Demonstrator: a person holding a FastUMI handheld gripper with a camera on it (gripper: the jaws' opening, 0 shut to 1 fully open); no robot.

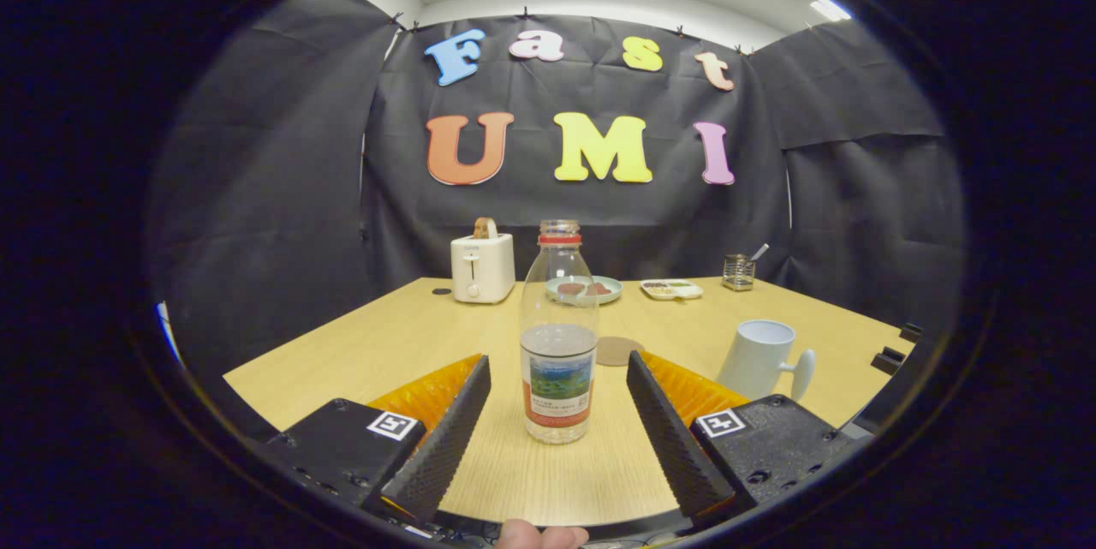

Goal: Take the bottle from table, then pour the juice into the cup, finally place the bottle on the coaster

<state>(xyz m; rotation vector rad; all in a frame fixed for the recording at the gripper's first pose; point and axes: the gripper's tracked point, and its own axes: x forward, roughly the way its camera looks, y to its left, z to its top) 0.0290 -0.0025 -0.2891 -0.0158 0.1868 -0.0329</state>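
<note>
Approaching the grab, not yet made. Left to right:

- Toaster (482, 268), left of centre at the far table edge, with a slice sticking out. Well clear, no risk.
- Gripper (558, 369), bottom centre: fingers spread wide and released, nothing held. A fingertip of the person (541, 535) shows at the very bottom.
- Bottle (559, 333), dead centre, upright on the table (360, 352), standing between the two fingers with a gap on each side. No cap visible, neck open, liquid roughly up to the label top.
- Coaster (618, 350), just right of and beyond the bottle, bare. Plate (585, 289) and small tray (672, 289) sit further back.
- Cup (760, 358), lower right, beyond the right finger. It looks tilted, but that may be fisheye distortion. Handle faces right.
- Small glass holder (738, 271), far right at the back.

Risks as I see them:
1. Uneven closing: if one finger touches first, it shoves the bottle sideways. It is tall, narrow and open, so a tip means a spill.
2. Grabbing low on the label leaves the bottle top-heavy, so it may swing in the pads during the pour.
3. Thin clear plastic: clench too hard and the wall squeezes, pushing juice out of the neck.
4. Cup sits close to the right finger, so swinging right could clip it.
5. Coaster is small, so an off-centre set-down leaves the bottle rocking on its rim.
</note>
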